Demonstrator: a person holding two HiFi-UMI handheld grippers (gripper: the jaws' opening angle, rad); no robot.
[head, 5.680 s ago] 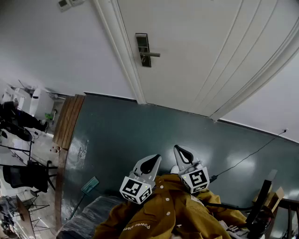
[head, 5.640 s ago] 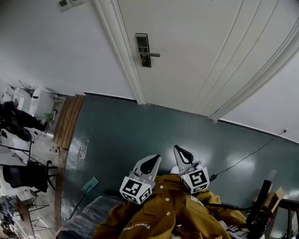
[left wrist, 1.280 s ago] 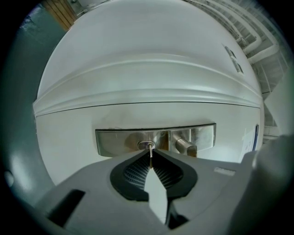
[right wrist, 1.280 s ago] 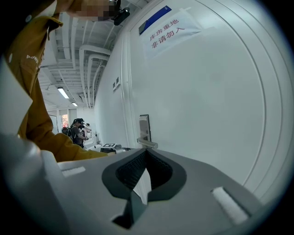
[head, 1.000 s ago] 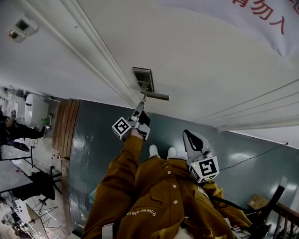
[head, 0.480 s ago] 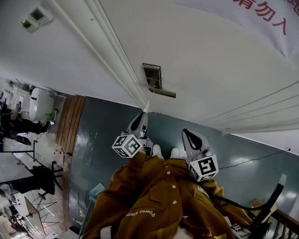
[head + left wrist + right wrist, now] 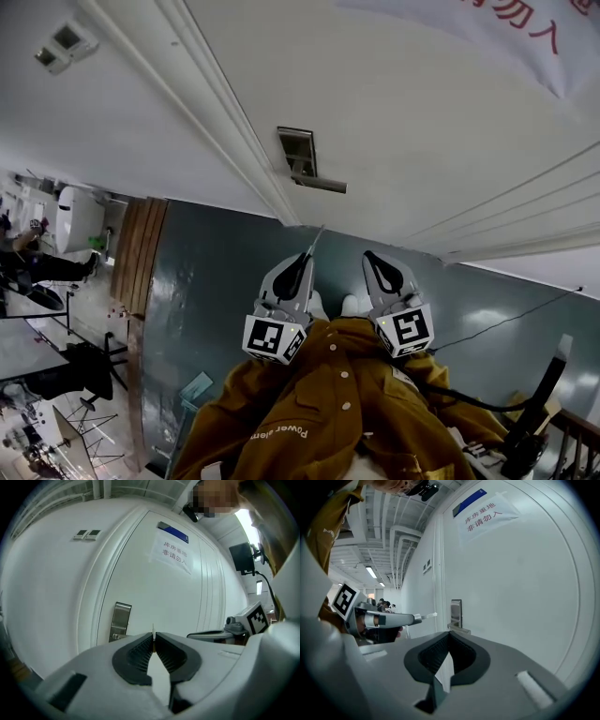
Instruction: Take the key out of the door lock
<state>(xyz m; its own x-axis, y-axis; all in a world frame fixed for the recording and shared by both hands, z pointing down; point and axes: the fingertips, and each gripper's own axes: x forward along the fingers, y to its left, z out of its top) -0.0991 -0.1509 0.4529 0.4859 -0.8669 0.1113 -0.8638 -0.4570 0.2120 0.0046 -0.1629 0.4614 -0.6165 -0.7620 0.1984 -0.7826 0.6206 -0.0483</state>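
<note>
In the left gripper view, the left gripper (image 7: 153, 637) is seen with its fingers (image 7: 138, 652) clenched on the key (image 7: 153, 629). Only a thin edge of the key shows there, standing up past the tips. The key's length is given by the right gripper view, where it is seen side-on, projecting from the left gripper's tips toward the door (image 7: 525, 583). It is out of the lock and well apart from the lock plate (image 7: 298, 152) and the handle (image 7: 320, 183).

The right gripper (image 7: 449, 635) is shown in its own view with the dark fingers pressed together and nothing between them. A paper sign (image 7: 176, 553) high on the door is caught by both gripper views, while only its corner is caught by the head view.

From the head view, both grippers are seen held low and side by side, just above the person's ochre jacket (image 7: 319, 412). Their tips are pointed up toward the door, and their marker cubes are turned to the camera. The dark floor (image 7: 206, 281) lies beneath them.
</note>
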